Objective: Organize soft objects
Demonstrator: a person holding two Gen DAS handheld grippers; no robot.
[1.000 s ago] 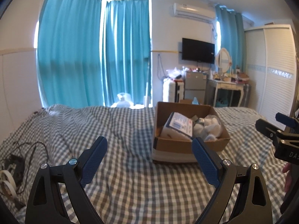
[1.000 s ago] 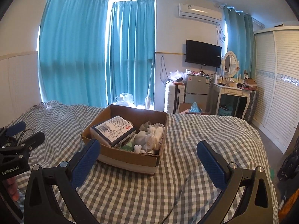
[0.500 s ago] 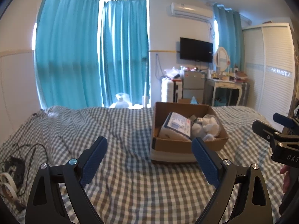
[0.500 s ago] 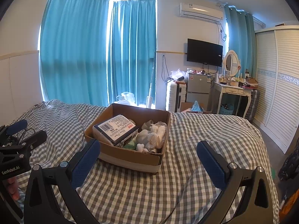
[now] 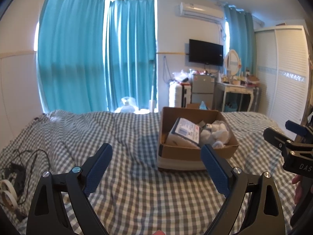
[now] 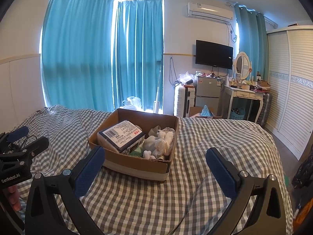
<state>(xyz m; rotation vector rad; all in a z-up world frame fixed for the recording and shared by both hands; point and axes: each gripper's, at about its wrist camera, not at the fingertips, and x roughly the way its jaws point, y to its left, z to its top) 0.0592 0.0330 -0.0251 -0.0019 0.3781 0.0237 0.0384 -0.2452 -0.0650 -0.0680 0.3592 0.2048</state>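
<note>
An open cardboard box (image 6: 137, 164) sits on the checked bed (image 6: 215, 137). It holds a labelled soft package (image 6: 122, 136), white plush pieces (image 6: 159, 143) and a green item (image 6: 137, 152). The box also shows in the left wrist view (image 5: 195, 152), with the package (image 5: 185, 131) and plush (image 5: 217, 132) inside. My left gripper (image 5: 156, 168) is open and empty, hovering above the bed short of the box. My right gripper (image 6: 156, 168) is open and empty, just before the box's near wall. Each gripper shows at the other view's edge.
Black cables (image 5: 23, 166) and tape rolls (image 5: 5, 192) lie on the bed at the left. Beyond the bed stand teal curtains (image 6: 97, 58), a small fridge (image 6: 207, 92), a white suitcase (image 6: 183, 101), a dressing table (image 6: 244, 96) and a white wardrobe (image 6: 293, 98).
Both views have crept slightly closer to the box. Both grippers stay open and empty.
</note>
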